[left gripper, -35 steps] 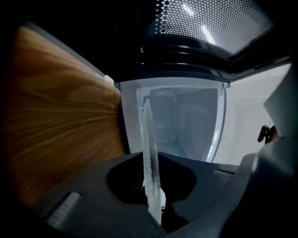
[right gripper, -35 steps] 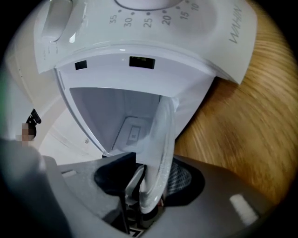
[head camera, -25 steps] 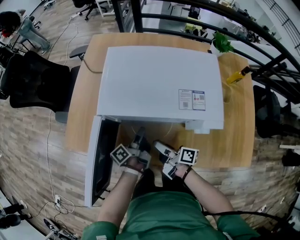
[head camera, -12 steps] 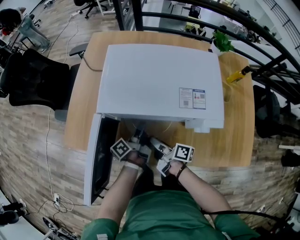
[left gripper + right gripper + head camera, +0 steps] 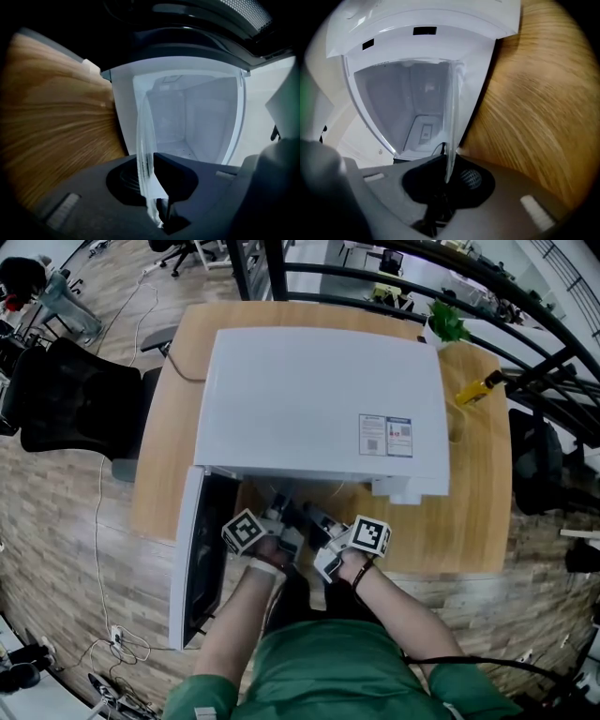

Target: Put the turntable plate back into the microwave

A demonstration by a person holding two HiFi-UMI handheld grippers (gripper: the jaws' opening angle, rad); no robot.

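**Two-handed hold on the turntable plate (image 5: 145,136) at the microwave (image 5: 309,409)**

The wooden table (image 5: 469,521) carries the white microwave, whose door (image 5: 192,559) hangs open to the left in the head view. The clear glass turntable plate sits at the open front, just before the white cavity (image 5: 197,117), which shows through the glass in both gripper views. Each camera sees the plate edge-on. The left gripper (image 5: 154,187) is clamped on the plate's rim, which runs down between its jaws. The right gripper (image 5: 446,180) has just been closing its jaws and now grasps the rim on the other side. In the head view both grippers sit close together beneath the microwave's front edge.
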